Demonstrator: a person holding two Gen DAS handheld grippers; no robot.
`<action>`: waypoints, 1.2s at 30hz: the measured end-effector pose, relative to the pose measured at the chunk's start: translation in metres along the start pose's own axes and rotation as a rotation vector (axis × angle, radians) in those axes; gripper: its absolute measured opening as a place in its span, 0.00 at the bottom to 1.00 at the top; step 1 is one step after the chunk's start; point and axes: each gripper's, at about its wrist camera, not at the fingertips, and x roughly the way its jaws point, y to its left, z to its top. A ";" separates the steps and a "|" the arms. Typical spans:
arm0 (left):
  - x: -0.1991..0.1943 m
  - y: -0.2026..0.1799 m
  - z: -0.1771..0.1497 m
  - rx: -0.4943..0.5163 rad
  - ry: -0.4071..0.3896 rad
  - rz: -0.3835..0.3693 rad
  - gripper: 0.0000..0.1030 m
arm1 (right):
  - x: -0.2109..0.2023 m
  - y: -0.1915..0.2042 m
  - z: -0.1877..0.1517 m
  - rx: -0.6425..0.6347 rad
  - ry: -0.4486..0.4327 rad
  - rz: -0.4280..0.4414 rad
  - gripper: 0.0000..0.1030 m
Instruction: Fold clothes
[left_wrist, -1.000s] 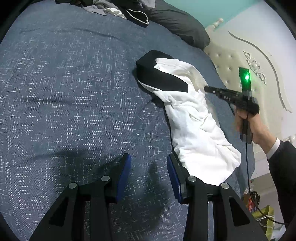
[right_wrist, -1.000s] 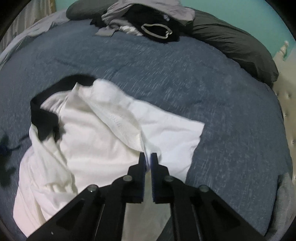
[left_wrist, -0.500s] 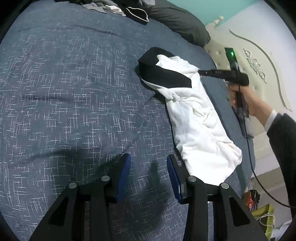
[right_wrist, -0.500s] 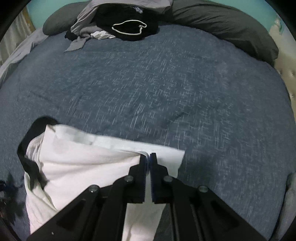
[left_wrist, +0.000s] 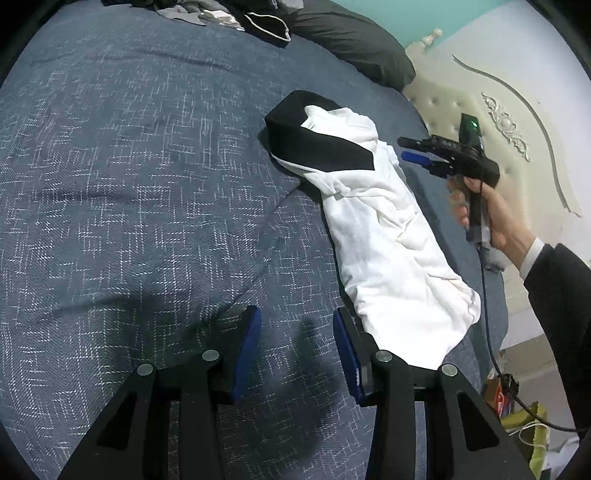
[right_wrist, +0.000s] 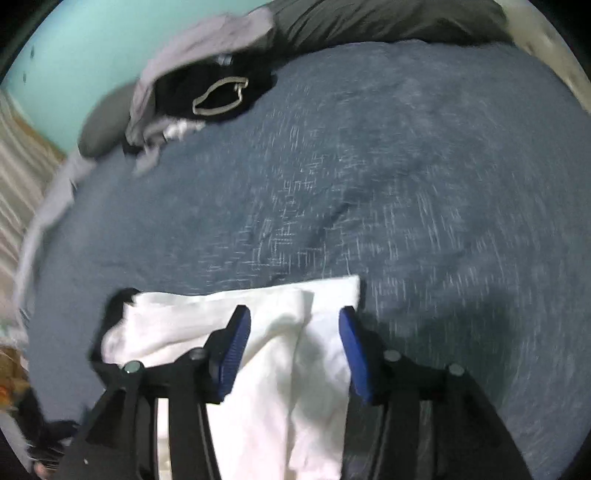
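Nearest the left wrist camera, the left gripper (left_wrist: 297, 343) hangs over the blue bedspread (left_wrist: 129, 184) with its jaws spread and nothing between them; its right finger sits just beside the near end of the white shirt (left_wrist: 388, 251), apart from the cloth as far as the view shows. The shirt lies on the bedspread as a long, narrow, rumpled strip, already folded in lengthwise. Its long axis runs from that near white hem, up and away to the far end, where a black panel (left_wrist: 314, 140) wraps the shoulder area. So the shirt lies ahead and to the right of the left gripper, which is the nearer tool to the hem. The right gripper (left_wrist: 410, 149), held in a hand (left_wrist: 480, 210) with a dark sleeve, is close beside the far, black-panelled end. In the right wrist view the right gripper (right_wrist: 295, 325) has its jaws opening, and white cloth (right_wrist: 280, 354) lies between and below the pads without being pinched. That looks like a release of the edge it carried over. The next fold probably shortens the strip along its length, so the matter is which end travels toward which: hem toward collar suits the left gripper, collar toward hem the right. Farther off, a heap of unfolded grey and black clothes (right_wrist: 199, 96) sits by a dark pillow (left_wrist: 354, 40) at the head of the bed.
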 end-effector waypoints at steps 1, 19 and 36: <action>0.000 0.000 0.000 0.000 0.001 0.000 0.43 | -0.003 -0.001 -0.004 0.000 -0.002 0.010 0.49; 0.000 0.005 0.000 -0.016 -0.001 -0.005 0.43 | 0.032 0.025 -0.008 -0.246 -0.029 -0.136 0.06; 0.002 0.003 -0.002 -0.005 0.005 0.001 0.43 | 0.029 0.020 0.024 -0.125 0.024 -0.227 0.01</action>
